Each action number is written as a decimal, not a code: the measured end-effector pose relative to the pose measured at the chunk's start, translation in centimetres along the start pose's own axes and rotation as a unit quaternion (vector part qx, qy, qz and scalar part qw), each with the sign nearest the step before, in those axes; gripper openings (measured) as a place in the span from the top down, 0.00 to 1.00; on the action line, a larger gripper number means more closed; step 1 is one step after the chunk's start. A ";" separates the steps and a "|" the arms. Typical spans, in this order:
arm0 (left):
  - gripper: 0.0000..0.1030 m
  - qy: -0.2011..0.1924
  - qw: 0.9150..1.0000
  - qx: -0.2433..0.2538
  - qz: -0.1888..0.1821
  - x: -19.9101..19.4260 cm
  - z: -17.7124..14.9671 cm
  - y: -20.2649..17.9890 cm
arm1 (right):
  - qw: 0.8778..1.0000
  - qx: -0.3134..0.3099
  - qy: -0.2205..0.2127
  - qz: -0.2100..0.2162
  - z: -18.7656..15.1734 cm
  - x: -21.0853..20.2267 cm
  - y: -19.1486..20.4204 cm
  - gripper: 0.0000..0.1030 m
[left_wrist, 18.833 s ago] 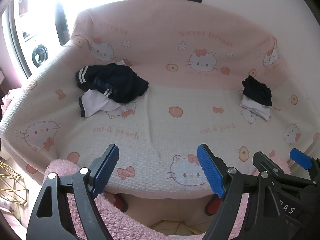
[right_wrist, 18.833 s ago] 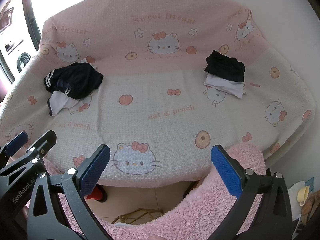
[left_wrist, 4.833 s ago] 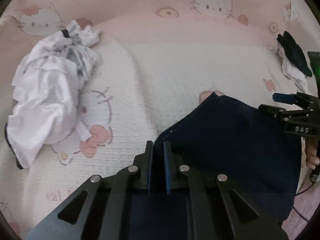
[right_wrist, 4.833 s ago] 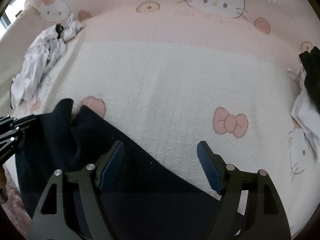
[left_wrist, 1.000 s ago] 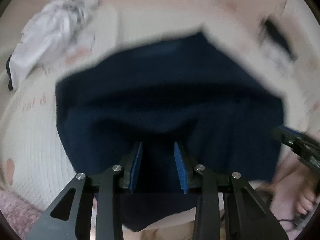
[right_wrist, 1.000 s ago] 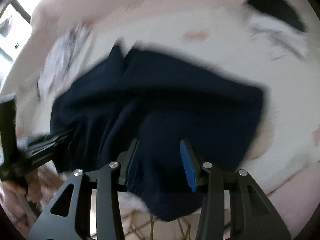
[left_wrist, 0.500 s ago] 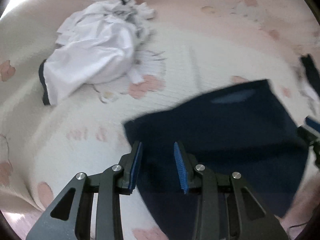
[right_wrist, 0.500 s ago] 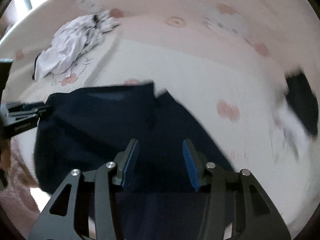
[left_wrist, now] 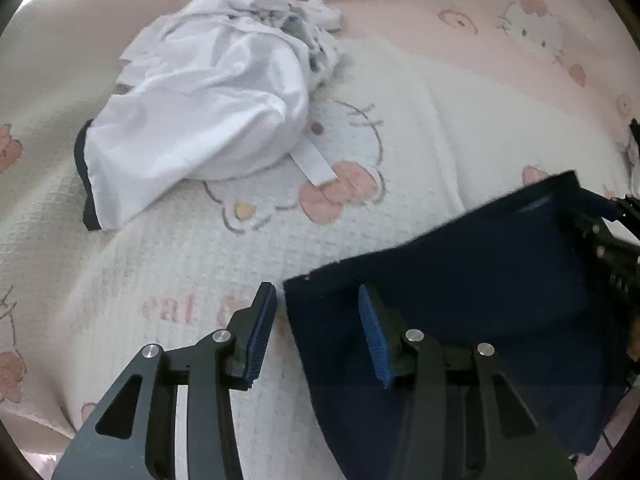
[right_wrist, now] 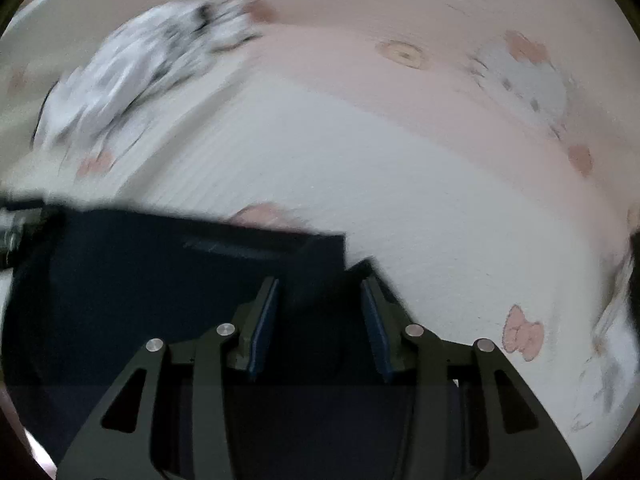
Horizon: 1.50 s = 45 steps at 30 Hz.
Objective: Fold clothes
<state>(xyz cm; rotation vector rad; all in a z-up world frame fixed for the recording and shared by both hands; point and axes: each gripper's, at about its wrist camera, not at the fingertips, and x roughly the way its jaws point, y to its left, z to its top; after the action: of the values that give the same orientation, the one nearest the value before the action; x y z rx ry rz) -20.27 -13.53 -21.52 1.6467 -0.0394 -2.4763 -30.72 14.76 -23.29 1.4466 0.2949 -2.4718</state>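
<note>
A navy garment [left_wrist: 472, 300] lies spread flat on the Hello Kitty sofa cover [left_wrist: 420, 120]. My left gripper [left_wrist: 316, 332] is open over the garment's near left corner, its left finger off the cloth. In the right wrist view the same navy garment [right_wrist: 160, 272] fills the lower left, and my right gripper [right_wrist: 320, 324] is open over its far right corner. The right gripper also shows at the right edge of the left wrist view [left_wrist: 612, 240]. A crumpled white garment [left_wrist: 208, 108] lies at the back left.
The white garment is blurred in the right wrist view [right_wrist: 132, 68]. A small stack of dark and white clothes [right_wrist: 628, 280] sits at the far right edge of the sofa. The sofa backrest [right_wrist: 400, 12] rises behind.
The navy garment was swung out in the air and now lies flat on the sofa. Both grippers stay open and have dropped lower over its corners.
</note>
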 end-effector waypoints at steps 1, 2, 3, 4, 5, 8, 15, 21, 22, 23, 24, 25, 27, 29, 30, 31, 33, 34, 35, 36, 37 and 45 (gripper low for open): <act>0.56 -0.010 1.000 -0.006 0.016 -0.1 0.1 0.2 | 1.000 0.030 -0.007 -0.002 0.3 0.1 -1.0 0.60; 0.56 -0.018 0.999 -0.013 0.029 -0.3 0.3 0.5 | 0.999 0.041 -0.011 -0.001 0.6 0.2 -1.4 0.59; 0.56 -0.027 0.999 -0.021 0.042 -0.4 0.4 0.8 | 0.999 0.052 -0.014 0.000 0.8 0.3 -1.8 0.59; 0.56 -0.030 0.999 -0.025 0.029 -0.5 0.6 0.8 | 0.999 0.052 -0.013 0.002 1.0 0.1 -1.8 0.60; 0.56 -0.033 0.999 -0.028 0.011 -0.5 0.7 0.7 | 0.999 0.053 -0.012 0.004 1.2 0.0 -1.8 0.60; 0.56 -0.040 0.997 -0.038 -0.044 -0.7 1.3 0.5 | 0.998 0.037 -0.023 0.033 1.6 -2.1 -0.9 0.59; 0.56 -0.013 0.996 0.025 -0.085 0.1 1.0 -3.4 | 0.996 -0.056 0.043 0.053 0.1 0.1 2.7 0.61; 0.57 -0.030 0.999 0.020 -0.023 1.5 2.2 -4.1 | 1.000 -0.023 0.008 0.010 1.2 1.1 2.0 0.63; 0.57 -0.030 0.999 0.011 -0.021 1.4 2.3 -3.9 | 1.000 -0.014 0.002 0.000 1.3 0.9 1.8 0.63; 0.57 -0.027 0.999 -0.007 -0.036 1.2 2.3 -3.6 | 1.000 -0.003 -0.002 0.006 1.4 0.0 1.4 0.63; 0.57 -0.022 0.998 -0.026 -0.054 0.8 2.3 -3.2 | 1.000 0.009 -0.005 0.012 1.4 -0.8 1.1 0.61; 0.57 -0.020 0.997 -0.035 -0.072 0.4 2.0 -2.8 | 1.000 0.020 -0.007 0.023 1.3 -1.9 0.9 0.61; 0.57 -0.014 0.995 -0.029 -0.095 -0.6 0.7 -3.2 | 0.999 0.038 0.000 0.015 0.2 -4.4 0.6 0.60; 0.57 0.002 0.993 -0.017 -0.118 -1.6 -0.9 -4.0 | 0.998 0.065 0.010 0.001 -1.6 -6.7 -0.1 0.60; 0.57 0.017 0.991 -0.009 -0.129 -1.9 -1.7 -4.7 | 0.996 0.089 0.017 -0.006 -3.4 -7.9 -0.7 0.60; 0.57 0.031 0.989 -0.009 -0.142 -2.7 -2.9 -5.2 | 0.994 0.111 0.023 -0.002 -4.9 -9.1 -0.8 0.60; 0.57 0.051 0.986 -0.010 -0.161 -4.2 -5.2 -6.1 | 0.986 0.161 0.036 0.014 -8.6 -11.2 -1.3 0.60; 0.57 0.056 0.985 -0.009 -0.165 -4.6 -6.3 -6.6 | 0.983 0.176 0.043 0.021 -10.3 -12.1 -1.7 0.60; 0.57 0.061 0.983 -0.009 -0.170 -5.1 -7.3 -7.1 | 0.982 0.179 0.053 0.024 -11.8 -12.2 -1.4 0.60; 0.57 0.062 0.985 0.001 -0.161 -5.2 -7.8 -7.6 | 0.981 0.181 0.062 0.027 -13.3 -12.2 -1.1 0.60; 0.57 0.063 0.987 0.012 -0.148 -5.1 -8.1 -8.1 | 0.982 0.171 0.071 0.028 -14.4 -11.9 -0.8 0.60; 0.57 0.056 0.992 0.010 -0.114 -6.1 -8.9 -8.5 | 0.983 0.155 0.094 -0.012 -16.5 -11.4 -1.0 0.59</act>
<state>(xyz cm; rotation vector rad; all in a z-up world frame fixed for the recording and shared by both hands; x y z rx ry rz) -10.80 -3.62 -20.39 1.8926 0.1484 -2.5441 -12.12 22.07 -21.30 1.8138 -0.0422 -2.4859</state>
